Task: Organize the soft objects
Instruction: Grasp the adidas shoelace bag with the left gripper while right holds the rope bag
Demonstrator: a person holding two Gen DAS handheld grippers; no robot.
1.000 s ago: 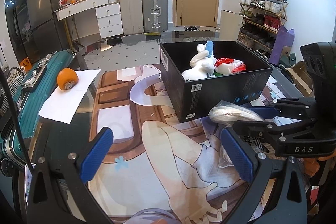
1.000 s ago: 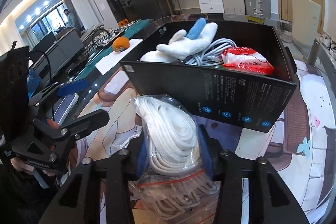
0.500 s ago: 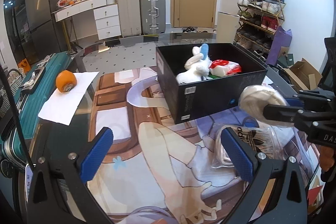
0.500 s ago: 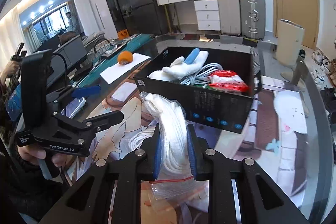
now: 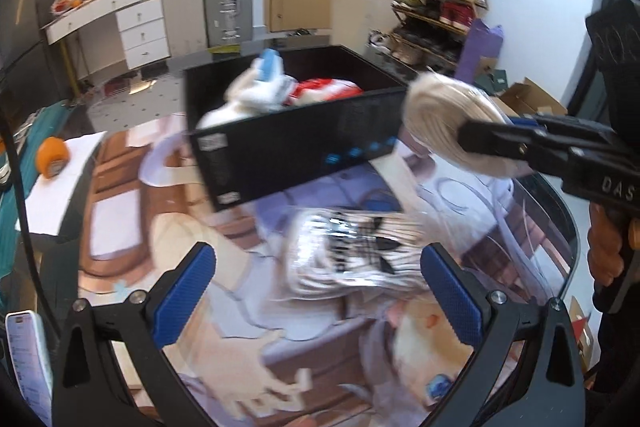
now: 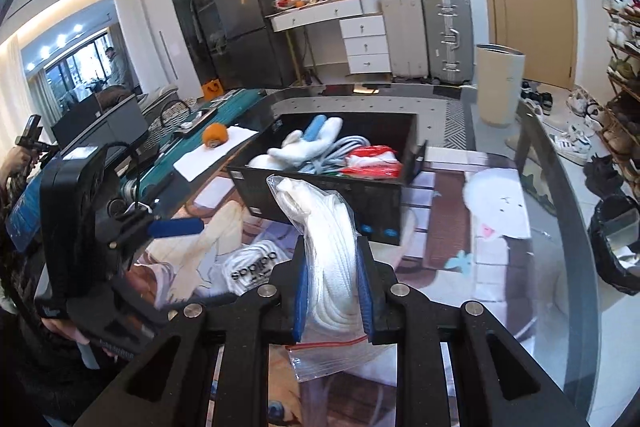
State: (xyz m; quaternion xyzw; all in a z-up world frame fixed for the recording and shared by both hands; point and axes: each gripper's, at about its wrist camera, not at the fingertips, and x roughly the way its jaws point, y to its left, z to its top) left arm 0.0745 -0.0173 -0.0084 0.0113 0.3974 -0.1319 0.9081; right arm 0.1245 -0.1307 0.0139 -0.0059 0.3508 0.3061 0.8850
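Right gripper (image 6: pixel 333 287): clamped tight on the bagged white rope (image 6: pixel 332 251); a second ago the jaws sat wider round the bundle.
Bagged white rope: lifted clear of the glass table (image 6: pixel 560 291), in front of the black box's near wall; earlier it lay lower, against the mat.
Left gripper (image 5: pixel 316 287): jaws wide, nothing between the blue pads (image 5: pixel 184 291); it has swung right since the earlier frame.
Striped bagged item (image 5: pixel 344 251): on the mat just ahead of the left gripper, uncovered now the rope is up.
Black box (image 5: pixel 296 147): holds the white plush toy (image 6: pixel 308 147), grey cable, red packet, unchanged.
Orange (image 5: pixel 52 157): on white paper, far left, as before.
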